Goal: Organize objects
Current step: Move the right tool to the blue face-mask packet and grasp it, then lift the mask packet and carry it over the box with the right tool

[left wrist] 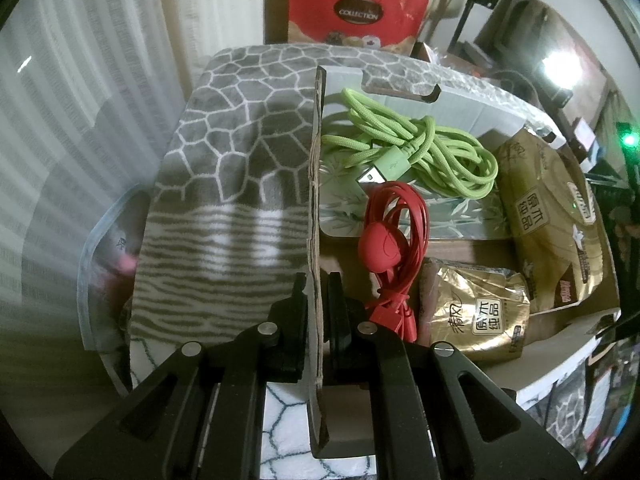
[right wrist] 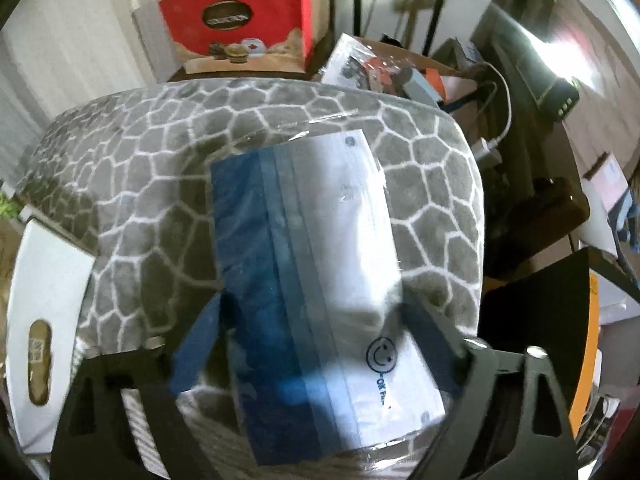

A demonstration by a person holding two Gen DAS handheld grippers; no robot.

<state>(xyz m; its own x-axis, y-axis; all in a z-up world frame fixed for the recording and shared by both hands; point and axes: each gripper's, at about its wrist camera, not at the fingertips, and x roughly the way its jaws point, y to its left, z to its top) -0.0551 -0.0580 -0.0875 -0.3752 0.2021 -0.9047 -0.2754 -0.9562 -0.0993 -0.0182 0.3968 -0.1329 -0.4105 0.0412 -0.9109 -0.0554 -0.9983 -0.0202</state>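
My left gripper (left wrist: 318, 300) is pinching the box flap (left wrist: 314, 208); right gripper (right wrist: 320, 360) spread w/ the mask pack (right wrist: 316, 280) between jaws, over the blanket (right wrist: 140, 184); risk: slick wrap slips, pack drops outside box.

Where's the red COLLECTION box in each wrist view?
Left wrist: red COLLECTION box at top centre, behind the far edge of the grey pebble-pattern blanket.
Right wrist: red COLLECTION box at top, left of centre, again beyond the blanket.
Shared landmark: that blanket's far edge, directly below the box in both.
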